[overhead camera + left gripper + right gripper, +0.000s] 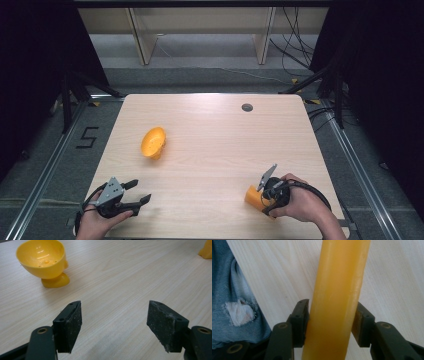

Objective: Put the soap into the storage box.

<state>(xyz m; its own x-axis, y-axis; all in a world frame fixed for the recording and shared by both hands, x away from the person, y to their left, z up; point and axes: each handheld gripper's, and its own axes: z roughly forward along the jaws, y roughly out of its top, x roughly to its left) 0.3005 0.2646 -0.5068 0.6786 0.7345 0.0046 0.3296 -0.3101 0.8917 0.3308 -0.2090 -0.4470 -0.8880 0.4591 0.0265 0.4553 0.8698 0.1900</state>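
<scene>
An orange cylinder (pixel 253 196) lies on the wooden table (pixel 210 145) near the front right, and my right gripper (pixel 262 199) is shut on it. In the right gripper view both pads press the sides of the orange cylinder (pixel 339 290), with the right gripper (pixel 332 308) around its middle. A yellow footed bowl (pixel 153 142) lies tipped on its side at the table's left centre. My left gripper (pixel 141 192) rests at the front left, open and holding nothing. The left gripper (pixel 115 307) faces the yellow bowl (pixel 42 260), well short of it, and the orange cylinder (pixel 206 250) pokes in at top right.
A small round cable hole (pixel 247 107) sits near the table's far edge. A person's jeans-covered leg (pixel 234 302) is beside the table's front edge, close to the right gripper. Dark stands and cables flank the table on the floor.
</scene>
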